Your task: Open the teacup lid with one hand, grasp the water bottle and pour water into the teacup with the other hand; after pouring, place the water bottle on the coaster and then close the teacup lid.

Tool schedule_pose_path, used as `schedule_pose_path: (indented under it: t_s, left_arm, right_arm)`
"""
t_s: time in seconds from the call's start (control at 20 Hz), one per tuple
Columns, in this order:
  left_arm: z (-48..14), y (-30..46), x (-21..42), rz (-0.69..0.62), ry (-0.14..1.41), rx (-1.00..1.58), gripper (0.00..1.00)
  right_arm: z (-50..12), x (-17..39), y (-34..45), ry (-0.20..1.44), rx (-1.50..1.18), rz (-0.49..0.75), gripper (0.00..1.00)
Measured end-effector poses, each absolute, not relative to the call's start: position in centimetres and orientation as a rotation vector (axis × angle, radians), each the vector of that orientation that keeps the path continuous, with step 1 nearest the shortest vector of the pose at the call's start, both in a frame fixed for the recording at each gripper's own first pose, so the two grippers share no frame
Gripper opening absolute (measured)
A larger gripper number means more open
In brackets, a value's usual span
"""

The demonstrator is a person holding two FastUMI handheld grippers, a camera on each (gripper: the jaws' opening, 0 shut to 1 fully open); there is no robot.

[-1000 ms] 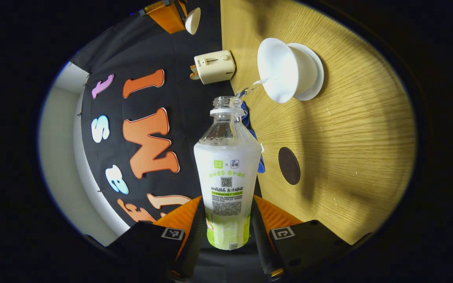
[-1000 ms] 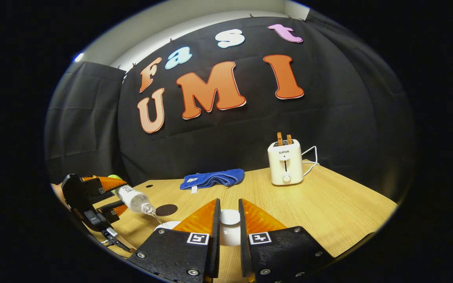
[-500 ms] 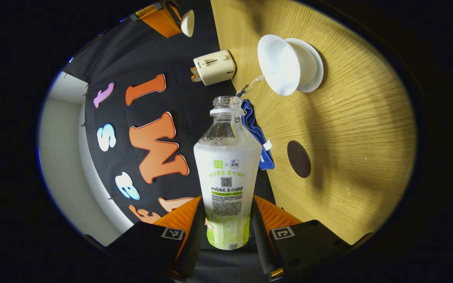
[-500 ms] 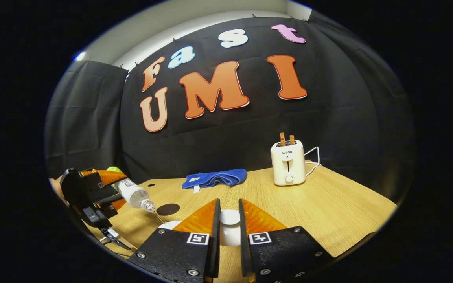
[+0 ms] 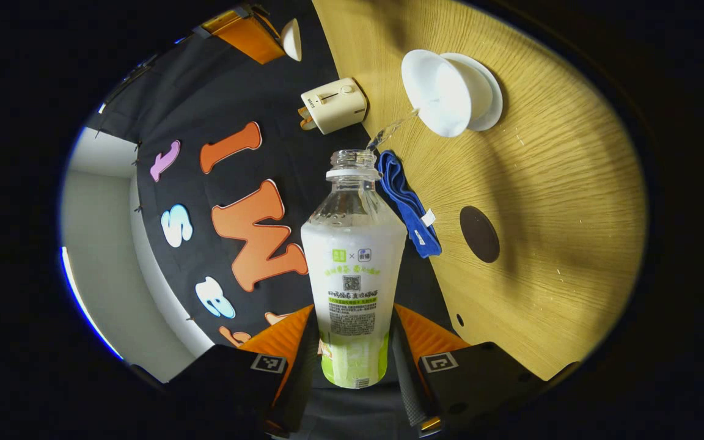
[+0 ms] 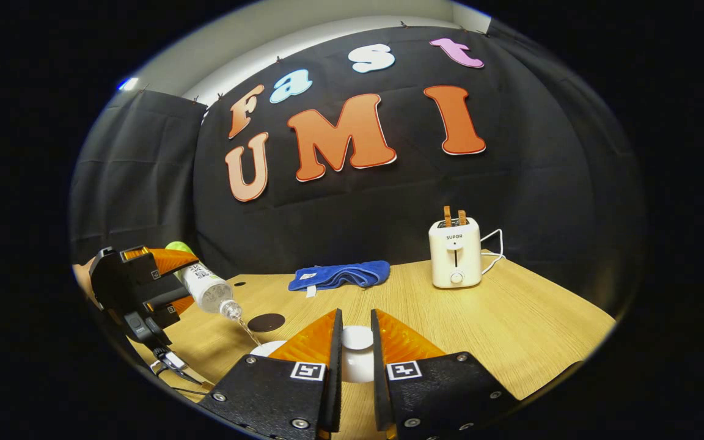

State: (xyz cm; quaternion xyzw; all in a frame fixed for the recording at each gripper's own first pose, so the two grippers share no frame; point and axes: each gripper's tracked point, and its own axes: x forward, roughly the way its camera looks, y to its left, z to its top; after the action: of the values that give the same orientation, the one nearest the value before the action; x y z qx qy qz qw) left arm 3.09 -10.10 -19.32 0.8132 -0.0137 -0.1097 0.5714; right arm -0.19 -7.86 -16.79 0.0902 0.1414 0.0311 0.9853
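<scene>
- Held the water bottle (image 5: 353, 275) tipped on its side, both fingers of the left gripper (image 5: 352, 354) clamped on its lower body, open neck aimed at the teacup (image 5: 443, 91).
- Sent a thin stream of water (image 5: 392, 129) from the mouth across a gap to the cup's near rim; the stream's landing point sits close to the edge, so spill looks possible.
- Kept the teacup lid (image 6: 357, 342) lifted clear in the right gripper (image 6: 355, 345), jaws closed on the knob, well out of the pour.
- Left the teacup standing on its saucer (image 5: 491, 98) on the wooden table (image 5: 560, 201), with the dark coaster (image 5: 479, 233) near it and a blue cloth (image 5: 410, 205) by the table's edge; toaster (image 5: 335, 105) further back.
- Judged the pour to be under way, cup level unreadable from here.
- Best done by bringing the neck nearer and more over the cup's centre rather than arcing water from a distance.
- Better to ease the tilt gently, then level the bottle before moving off, so no drips trail across the table.
- Worth holding the grip firm on the label; a wet, light plastic body may slip.
- Lid best held steady and level until the bottle rests on the coaster.
</scene>
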Motion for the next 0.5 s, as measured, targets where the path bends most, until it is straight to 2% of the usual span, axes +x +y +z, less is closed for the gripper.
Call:
schedule_pose_path:
  t_s: [0.5]
  left_arm:
    - [-18.41,-10.36,3.54,-0.21,-0.093,1.987,0.63]
  right_arm:
    - [-16.69,-0.33,-7.29,0.289,0.18,0.084,0.23]
